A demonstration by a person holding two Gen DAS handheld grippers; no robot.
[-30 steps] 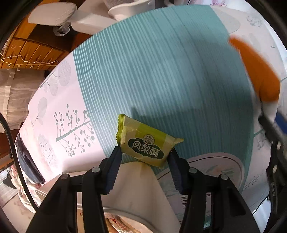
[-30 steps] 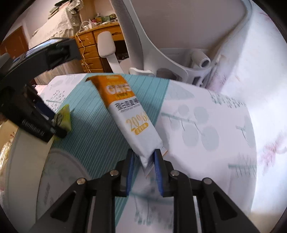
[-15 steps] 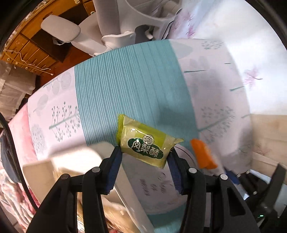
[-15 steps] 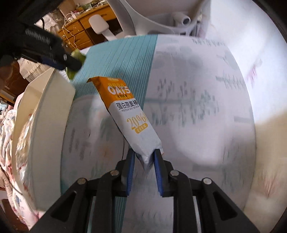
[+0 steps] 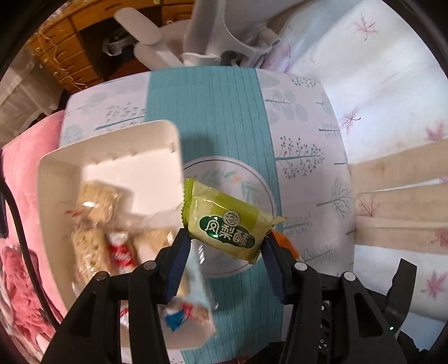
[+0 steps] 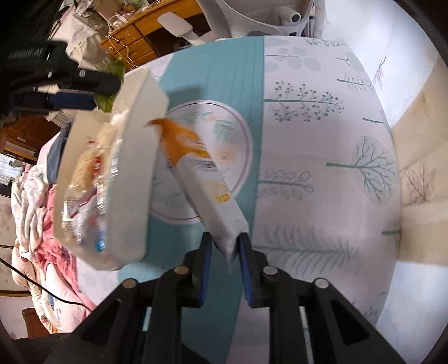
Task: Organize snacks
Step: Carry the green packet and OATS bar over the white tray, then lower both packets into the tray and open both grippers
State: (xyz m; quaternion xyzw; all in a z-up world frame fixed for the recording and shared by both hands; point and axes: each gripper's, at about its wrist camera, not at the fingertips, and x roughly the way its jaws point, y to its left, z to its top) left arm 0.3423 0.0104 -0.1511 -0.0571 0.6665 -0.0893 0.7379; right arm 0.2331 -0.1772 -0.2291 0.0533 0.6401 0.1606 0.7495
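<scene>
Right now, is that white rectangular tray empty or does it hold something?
Not empty: the white rectangular tray holds several clear-wrapped snacks, blurred; part of its floor is bare.

Both wrist fisheyes look steeply down from close above the round table, a white chair at each frame's top. They share the white snack tray, left of centre in both views.

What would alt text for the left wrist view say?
The left tool grips a yellow-green snack packet above a teal patterned tablecloth. A white tray of wrapped snacks sits lower left, blurred.
</scene>
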